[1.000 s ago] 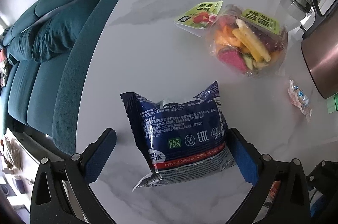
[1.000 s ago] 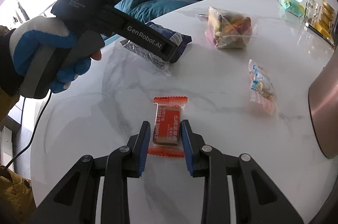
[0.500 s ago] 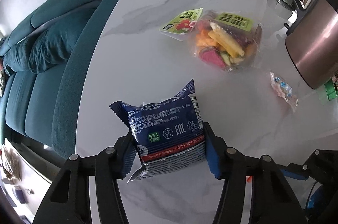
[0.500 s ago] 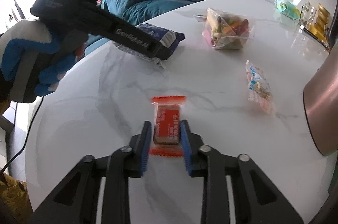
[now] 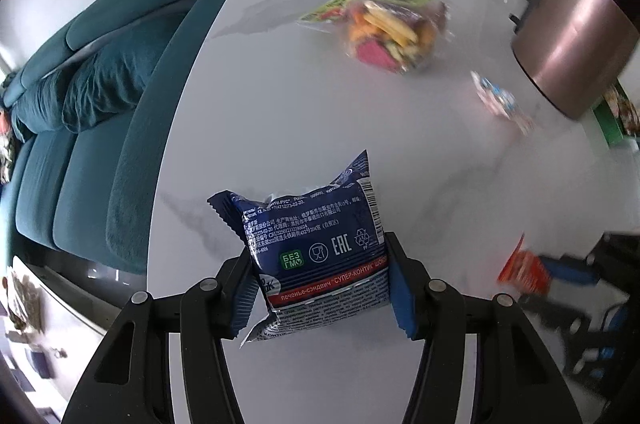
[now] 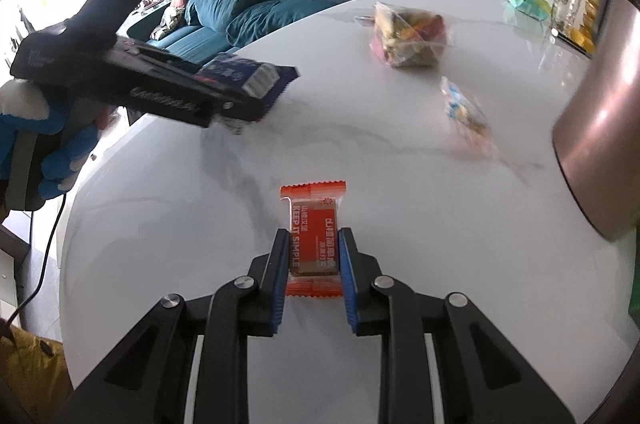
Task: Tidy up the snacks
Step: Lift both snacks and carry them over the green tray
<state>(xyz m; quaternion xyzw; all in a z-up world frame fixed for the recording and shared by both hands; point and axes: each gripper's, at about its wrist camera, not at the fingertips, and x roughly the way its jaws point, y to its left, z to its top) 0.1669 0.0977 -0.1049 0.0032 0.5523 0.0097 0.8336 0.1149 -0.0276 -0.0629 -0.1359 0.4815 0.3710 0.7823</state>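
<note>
The left gripper (image 5: 322,290) clamped the blue pack (image 5: 320,256), lifted above the table (image 5: 304,112) near its sofa-side edge. The right gripper (image 6: 314,270) squeezed the orange bar (image 6: 314,240) over the table's near edge.

"СУПЕР-КОНТИК", "EAC", "БЕЗ ГМО" on blue packet (image 5: 320,248), "KEEP IT SIMPLE" on orange bar (image 6: 313,238)

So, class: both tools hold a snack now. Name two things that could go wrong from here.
1. The left tool pinches only the near end of the puffy blue cookie pack; it could slip or get crushed.
2. The right tool holding the orange bar might collide with the brown appliance nearby.
</note>
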